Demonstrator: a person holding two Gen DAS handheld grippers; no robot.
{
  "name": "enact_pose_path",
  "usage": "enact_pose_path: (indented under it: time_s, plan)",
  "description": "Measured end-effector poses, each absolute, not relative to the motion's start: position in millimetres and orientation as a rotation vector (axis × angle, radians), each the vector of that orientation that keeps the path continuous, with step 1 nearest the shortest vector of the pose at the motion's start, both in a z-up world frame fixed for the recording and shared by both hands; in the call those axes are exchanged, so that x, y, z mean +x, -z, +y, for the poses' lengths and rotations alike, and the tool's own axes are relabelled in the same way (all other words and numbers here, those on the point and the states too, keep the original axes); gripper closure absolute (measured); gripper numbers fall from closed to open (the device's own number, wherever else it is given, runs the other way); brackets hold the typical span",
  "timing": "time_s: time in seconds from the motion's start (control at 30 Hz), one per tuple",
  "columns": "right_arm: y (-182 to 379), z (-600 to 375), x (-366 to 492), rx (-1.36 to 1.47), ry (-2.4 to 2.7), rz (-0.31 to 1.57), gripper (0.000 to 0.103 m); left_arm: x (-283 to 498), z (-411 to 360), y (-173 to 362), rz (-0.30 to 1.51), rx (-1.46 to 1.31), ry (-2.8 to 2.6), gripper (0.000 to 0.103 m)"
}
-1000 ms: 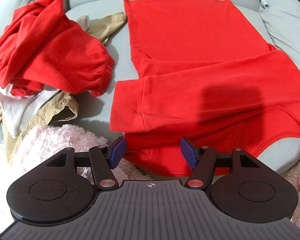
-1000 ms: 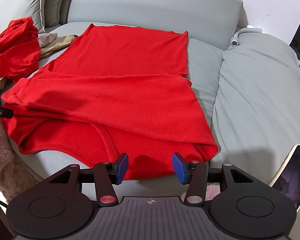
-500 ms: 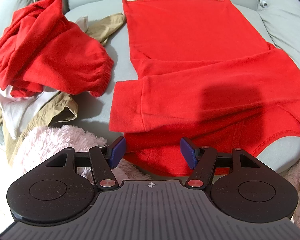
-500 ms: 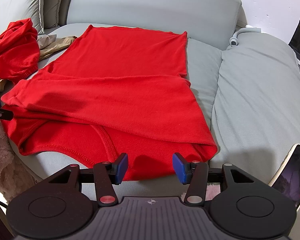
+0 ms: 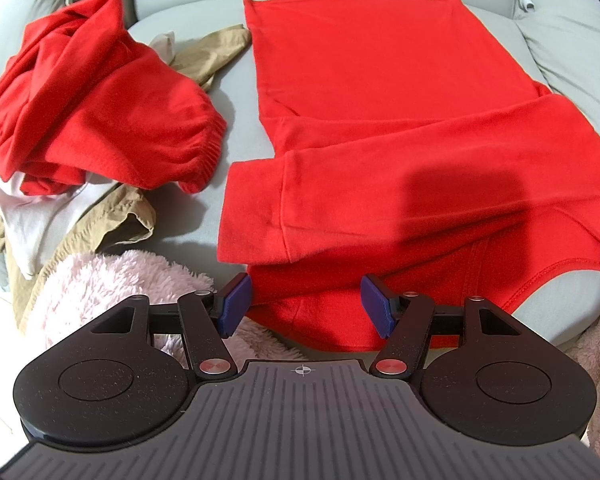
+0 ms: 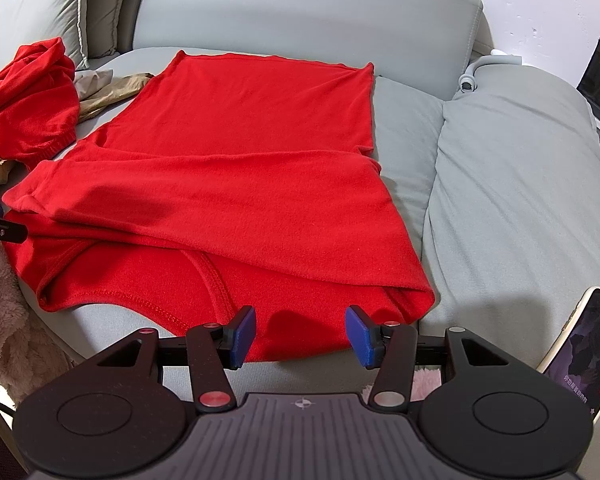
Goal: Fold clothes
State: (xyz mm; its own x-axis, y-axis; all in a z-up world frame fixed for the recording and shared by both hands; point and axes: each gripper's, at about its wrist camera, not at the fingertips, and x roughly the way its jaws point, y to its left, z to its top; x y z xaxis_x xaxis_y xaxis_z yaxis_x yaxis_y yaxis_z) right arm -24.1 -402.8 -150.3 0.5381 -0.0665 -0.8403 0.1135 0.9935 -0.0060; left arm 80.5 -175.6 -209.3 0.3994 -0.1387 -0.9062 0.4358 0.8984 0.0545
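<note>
Sofa (image 6: 520, 184) w/ red top (image 6: 236, 168) flat, clothes pile (image 5: 80, 120) (left), both hand-held grippers (image 5: 305, 307) (image 6: 301, 335) apart, empty

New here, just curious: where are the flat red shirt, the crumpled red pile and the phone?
flat red shirt (image 6: 260, 128), right wrist view, its body.
crumpled red pile (image 5: 100, 112), left wrist view, its middle.
phone (image 6: 584, 356), right wrist view, its screen.

A plain red shirt (image 6: 236, 168) lies on a grey sofa (image 6: 512, 184), beside khaki trousers (image 5: 112, 216).
</note>
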Motion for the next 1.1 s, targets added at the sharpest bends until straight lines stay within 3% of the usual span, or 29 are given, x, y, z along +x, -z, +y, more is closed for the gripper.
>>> enact_pose_path:
  time_s: [1.1]
  plan:
    - [151.0, -401.4, -23.6, 0.06, 0.109, 1.003, 0.053, 81.5, -174.2, 206.0, 1.104, 0.304, 0.373, 0.037]
